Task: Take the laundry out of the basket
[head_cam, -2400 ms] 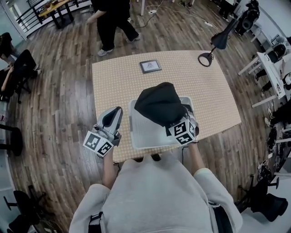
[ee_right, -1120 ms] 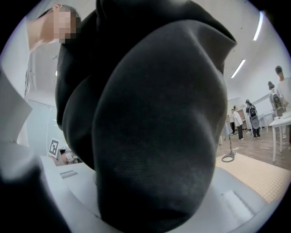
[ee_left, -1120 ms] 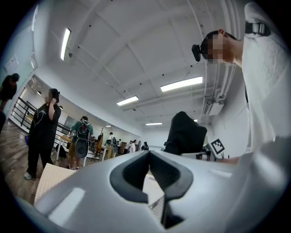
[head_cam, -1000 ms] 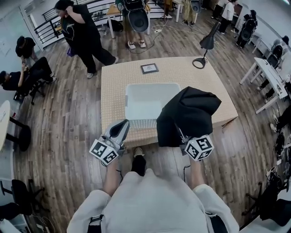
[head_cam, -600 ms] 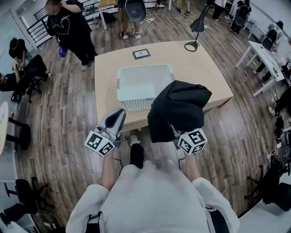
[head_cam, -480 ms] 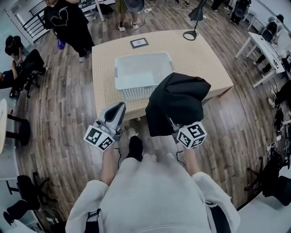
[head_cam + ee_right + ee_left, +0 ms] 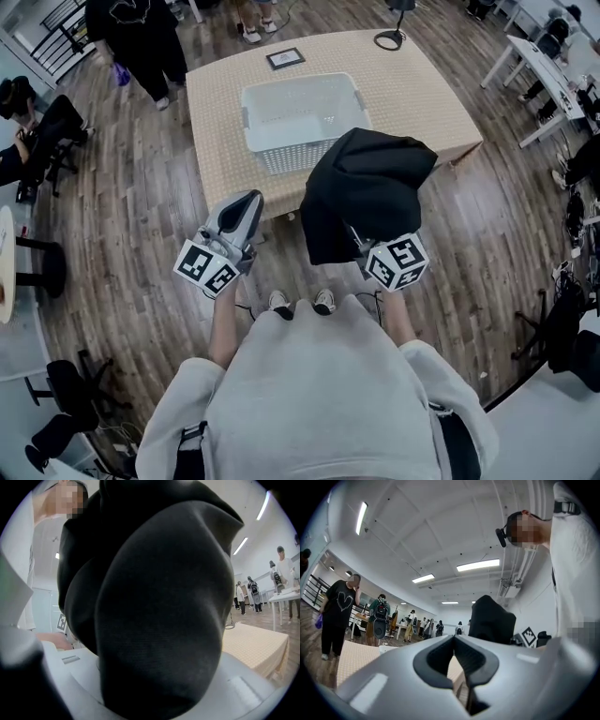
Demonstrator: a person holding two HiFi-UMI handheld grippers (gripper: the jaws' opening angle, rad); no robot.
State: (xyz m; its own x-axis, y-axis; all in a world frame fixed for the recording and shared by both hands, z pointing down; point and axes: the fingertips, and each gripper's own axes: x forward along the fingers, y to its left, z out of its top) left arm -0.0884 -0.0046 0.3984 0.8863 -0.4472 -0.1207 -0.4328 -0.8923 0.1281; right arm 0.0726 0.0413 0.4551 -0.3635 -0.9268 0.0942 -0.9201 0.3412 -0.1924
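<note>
Head view: black garment [image 7: 367,187] hung from right gripper [image 7: 366,251], jaws clenched on bunched fold, at 5 o'clock of basket [image 7: 255,124], past counter [image 7: 417,94] edge. Judged soft, limp, light; thick fold safest hold. Left gripper [image 7: 247,201] jaws together, empty.

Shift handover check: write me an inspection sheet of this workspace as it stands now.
Surface: table with a beige dotted cover.
Job's things: white basket on the table, looks empty; black garment out of it, held up by the table's near edge.
Clutter: small picture frame and lamp base at the far edge.
Grippers: left hand-held gripper shut, empty; right hand-held gripper shut on the black garment.
Cables: nothing seen.
Surroundings: wood floor; person in black standing; seated person at left; white tables at right.
</note>
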